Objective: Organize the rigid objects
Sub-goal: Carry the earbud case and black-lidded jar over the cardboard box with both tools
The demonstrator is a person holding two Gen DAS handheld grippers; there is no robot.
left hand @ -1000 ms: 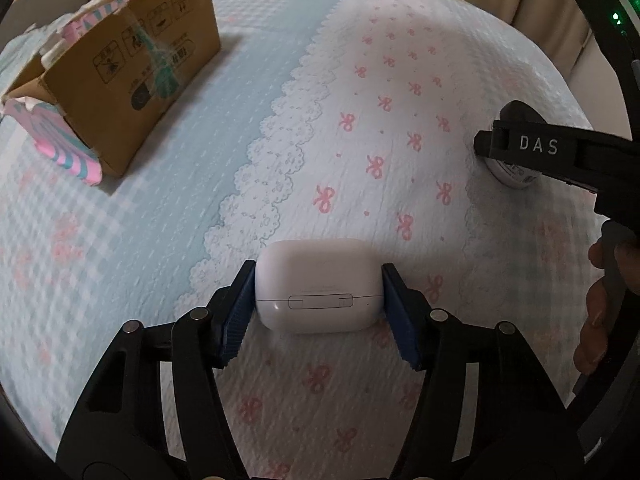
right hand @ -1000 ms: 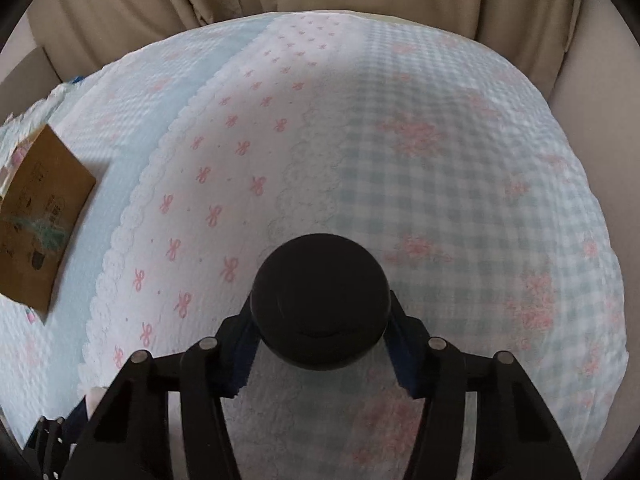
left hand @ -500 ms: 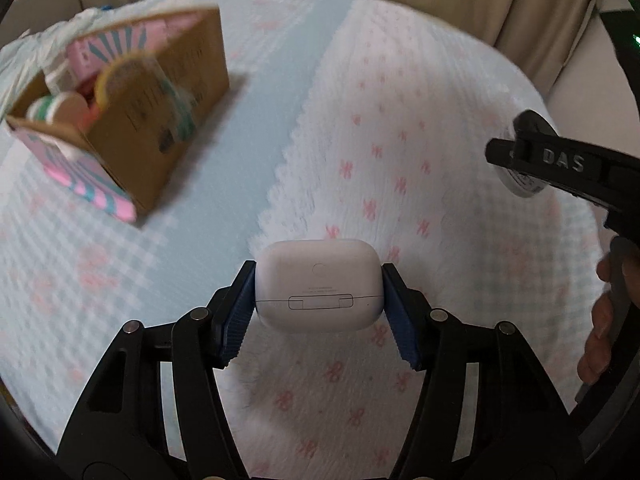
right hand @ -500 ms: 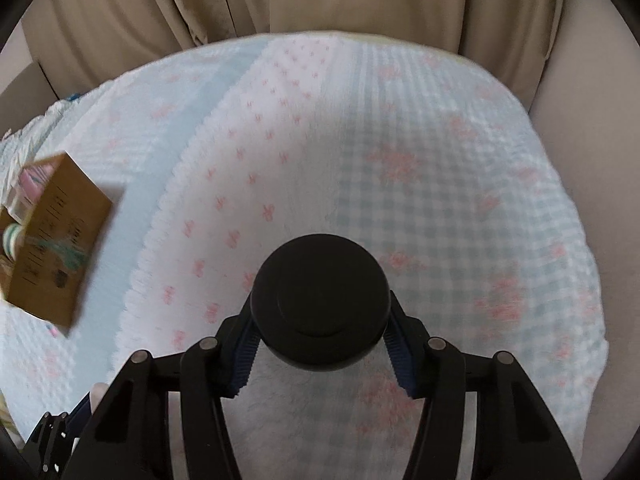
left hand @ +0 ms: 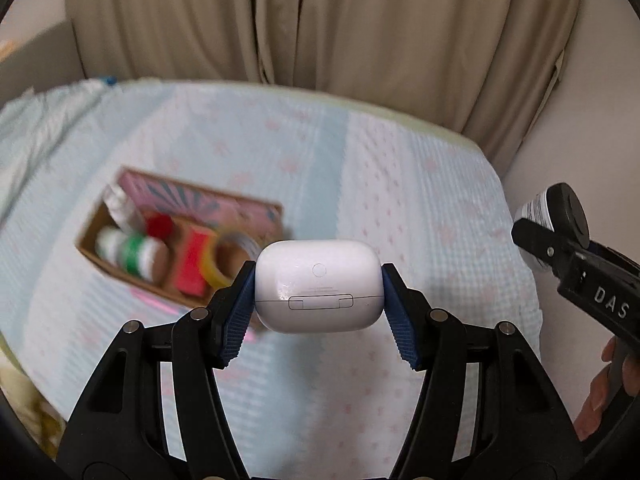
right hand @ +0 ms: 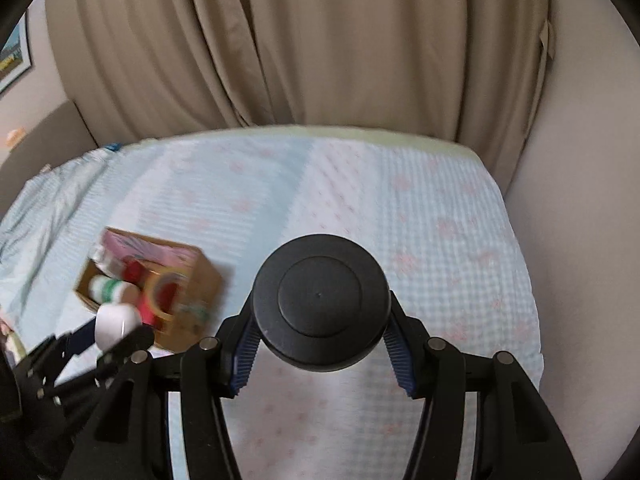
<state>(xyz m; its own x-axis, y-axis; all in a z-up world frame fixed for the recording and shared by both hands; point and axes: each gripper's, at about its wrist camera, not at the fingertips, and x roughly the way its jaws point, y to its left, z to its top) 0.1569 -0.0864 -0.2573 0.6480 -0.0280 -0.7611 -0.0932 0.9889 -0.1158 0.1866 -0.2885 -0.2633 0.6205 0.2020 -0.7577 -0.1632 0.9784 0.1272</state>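
Note:
My left gripper is shut on a white earbud case and holds it in the air above the bed. My right gripper is shut on a jar with a black round lid, also lifted. The jar also shows at the right edge of the left wrist view. An open cardboard box lies on the bed to the left, below and beyond the case. It holds tape rolls, a green and white bottle and a red item. The box and the case show at the left of the right wrist view.
The bed has a pale blue and pink patterned cover. Beige curtains hang behind it. A plain wall runs along the bed's right side. A rumpled blanket lies at the far left.
Both grippers have risen well above the bed with their objects and tilted up, so the curtains show. The box's open top and contents now face the cameras.

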